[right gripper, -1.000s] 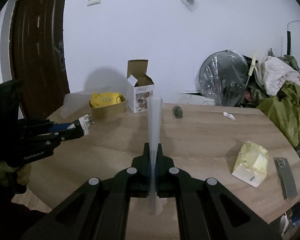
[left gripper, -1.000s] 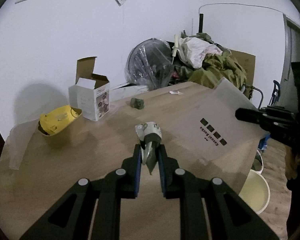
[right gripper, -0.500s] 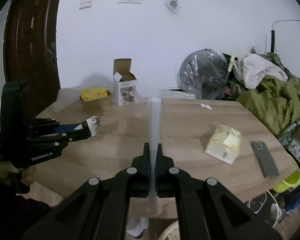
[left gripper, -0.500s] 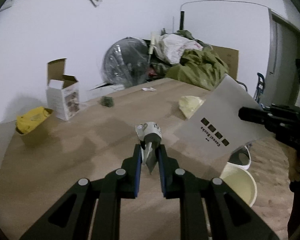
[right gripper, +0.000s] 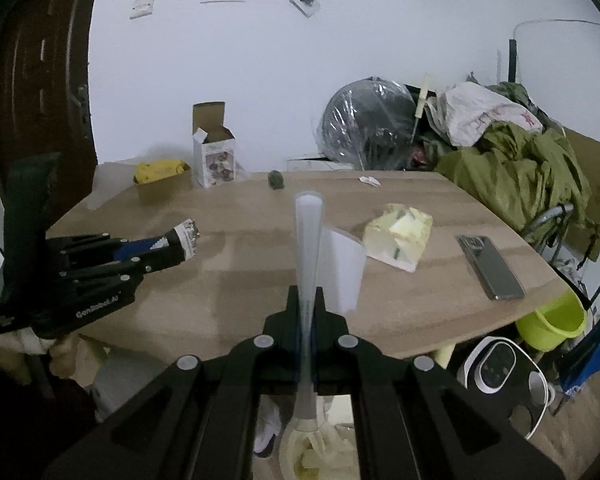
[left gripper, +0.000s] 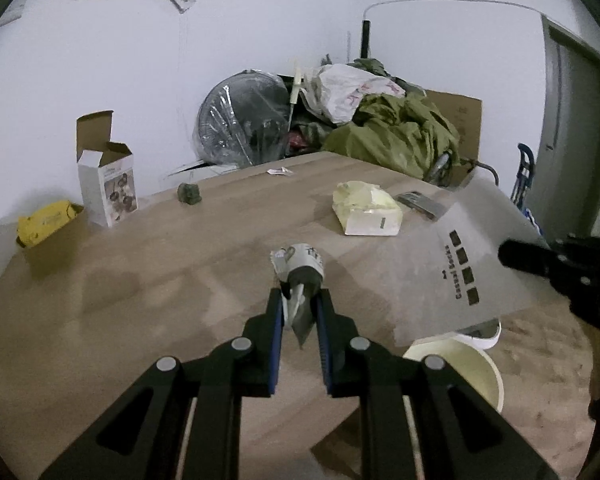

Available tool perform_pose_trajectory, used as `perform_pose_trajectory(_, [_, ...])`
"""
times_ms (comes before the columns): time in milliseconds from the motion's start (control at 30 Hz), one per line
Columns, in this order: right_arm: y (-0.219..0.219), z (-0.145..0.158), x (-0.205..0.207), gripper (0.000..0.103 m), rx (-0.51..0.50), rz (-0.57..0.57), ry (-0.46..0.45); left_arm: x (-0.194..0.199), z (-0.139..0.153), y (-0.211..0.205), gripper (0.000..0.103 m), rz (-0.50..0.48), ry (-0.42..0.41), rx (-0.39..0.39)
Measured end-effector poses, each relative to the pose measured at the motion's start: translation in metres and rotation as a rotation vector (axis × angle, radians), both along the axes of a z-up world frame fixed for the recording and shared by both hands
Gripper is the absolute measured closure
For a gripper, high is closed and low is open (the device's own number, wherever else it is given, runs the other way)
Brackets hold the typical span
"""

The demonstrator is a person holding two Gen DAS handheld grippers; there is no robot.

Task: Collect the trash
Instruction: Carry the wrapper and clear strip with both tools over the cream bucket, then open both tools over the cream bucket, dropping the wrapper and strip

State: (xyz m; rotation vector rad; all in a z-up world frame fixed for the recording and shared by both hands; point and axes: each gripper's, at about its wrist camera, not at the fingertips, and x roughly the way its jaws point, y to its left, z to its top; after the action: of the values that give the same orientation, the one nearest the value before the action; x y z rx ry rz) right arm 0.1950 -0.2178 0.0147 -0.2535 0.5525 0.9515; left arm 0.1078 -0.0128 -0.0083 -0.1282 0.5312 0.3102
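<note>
My left gripper (left gripper: 300,306) is shut on a crumpled black and white wrapper (left gripper: 300,268), held above the near edge of the wooden table (left gripper: 140,280). My right gripper (right gripper: 309,298) is shut on a flat frosted plastic bag (right gripper: 309,232), seen edge-on here and as a wide printed sheet (left gripper: 472,276) in the left wrist view. The left gripper (right gripper: 180,246) with its wrapper also shows at the left of the right wrist view. A cream bin (left gripper: 464,364) stands on the floor below the table edge, under the bag.
On the table lie a yellow tissue pack (right gripper: 400,236), a phone (right gripper: 490,266), an open white carton (right gripper: 214,156), a box with a yellow packet (right gripper: 160,174), a small dark lump (right gripper: 275,180) and a paper scrap (right gripper: 370,181). A wrapped fan (right gripper: 368,124) and olive cloth (right gripper: 516,168) stand behind. A green bucket (right gripper: 552,320) sits lower right.
Both grippers have drawn back toward the near table edge and sunk a little, each keeping its grip. The cream bin and the floor below have come into view.
</note>
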Motion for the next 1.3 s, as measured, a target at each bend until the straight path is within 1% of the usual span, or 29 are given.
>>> perform_pose_trajectory(100, [-0.013, -0.007, -0.001, 0.1, 0.002, -0.012, 0.008, 0.002, -0.007, -0.022, 0.088, 0.015, -0.009, 0.002])
perform_pose_trajectory(233, [-0.025, -0.016, -0.001, 0.1, -0.004, -0.024, 0.013, 0.008, -0.019, -0.047, 0.088, -0.001, 0.007, -0.011])
perform_pose_trajectory(400, [-0.044, -0.022, -0.006, 0.1, -0.008, -0.045, 0.016, 0.017, -0.027, -0.067, 0.088, -0.008, 0.012, -0.009])
perform_pose_trajectory(500, [-0.06, -0.026, -0.007, 0.1, -0.012, -0.066, 0.021, 0.021, -0.035, -0.078, 0.088, -0.003, 0.013, -0.02])
perform_pose_trajectory(600, [-0.073, -0.036, -0.008, 0.1, -0.019, -0.09, 0.031, 0.027, -0.042, -0.092, 0.088, -0.026, 0.029, -0.019])
perform_pose_trajectory(733, [-0.088, -0.056, -0.006, 0.1, -0.043, -0.134, 0.062, 0.035, -0.048, -0.11, 0.088, -0.071, 0.037, -0.007])
perform_pose_trajectory(867, [-0.097, -0.075, -0.001, 0.1, -0.069, -0.16, 0.077, 0.044, -0.055, -0.12, 0.088, -0.079, 0.031, 0.001])
perform_pose_trajectory(967, [-0.099, -0.086, 0.003, 0.1, -0.089, -0.143, 0.05, 0.049, -0.062, -0.123, 0.088, -0.043, 0.029, -0.02])
perform_pose_trajectory(1067, [-0.101, -0.102, 0.015, 0.1, -0.127, -0.107, 0.035, 0.049, -0.069, -0.137, 0.088, -0.028, -0.004, -0.008])
perform_pose_trajectory(1133, [-0.104, -0.112, 0.024, 0.1, -0.122, -0.083, 0.043, 0.051, -0.077, -0.147, 0.088, -0.017, 0.004, 0.004])
perform_pose_trajectory(1233, [-0.11, -0.128, 0.035, 0.1, -0.082, -0.033, 0.067, 0.055, -0.09, -0.157, 0.088, 0.016, 0.029, 0.002])
perform_pose_trajectory(1300, [-0.109, -0.137, 0.041, 0.1, -0.074, -0.015, 0.087, 0.06, -0.099, -0.159, 0.088, 0.043, 0.048, -0.015])
